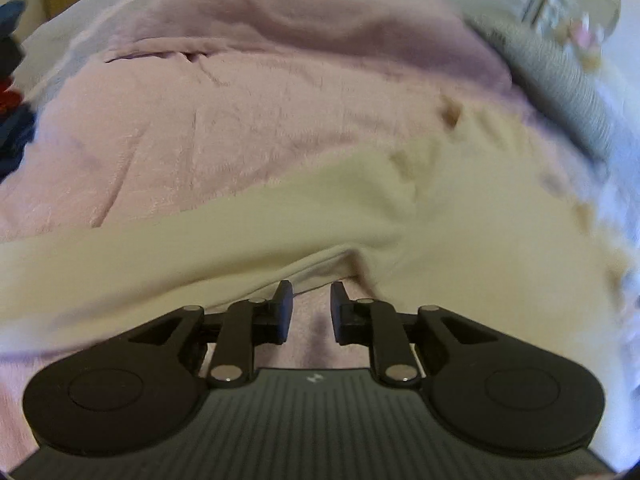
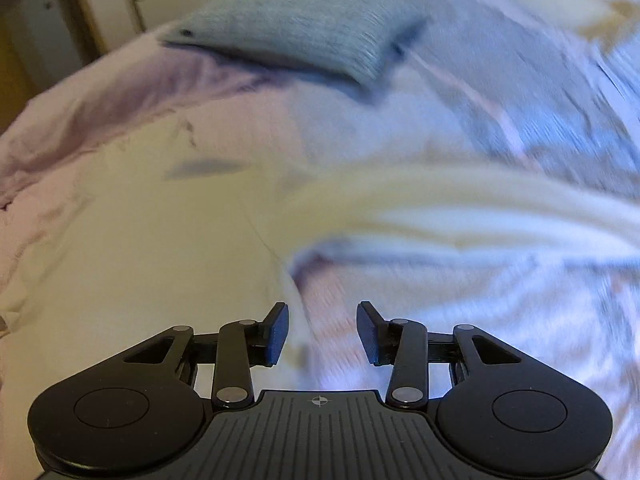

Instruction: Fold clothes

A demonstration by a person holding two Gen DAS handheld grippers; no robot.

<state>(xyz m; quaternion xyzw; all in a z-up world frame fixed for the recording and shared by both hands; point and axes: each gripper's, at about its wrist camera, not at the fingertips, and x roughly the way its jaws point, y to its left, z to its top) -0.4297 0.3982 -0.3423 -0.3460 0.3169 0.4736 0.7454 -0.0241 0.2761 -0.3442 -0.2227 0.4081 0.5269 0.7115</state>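
Observation:
A cream garment (image 1: 460,220) lies spread on the pink bedcover (image 1: 200,120), and one of its sleeves (image 1: 120,248) runs off to the left. My left gripper (image 1: 312,292) hovers just short of the garment's near edge. Its jaws stand a narrow gap apart, with only bedcover showing between them. In the right wrist view the same cream garment (image 2: 140,240) fills the left side, and a blurred sleeve (image 2: 460,204) stretches to the right. My right gripper (image 2: 323,312) is open over the bedcover (image 2: 500,320), beside the garment's edge, and holds nothing.
A grey knitted pillow (image 2: 304,28) lies at the far end of the bed and also shows as a grey pillow (image 1: 560,80) at the right of the left wrist view. Dark blue and red clothes (image 1: 12,120) are piled at the far left edge. A wall and a wooden frame (image 2: 76,12) stand behind.

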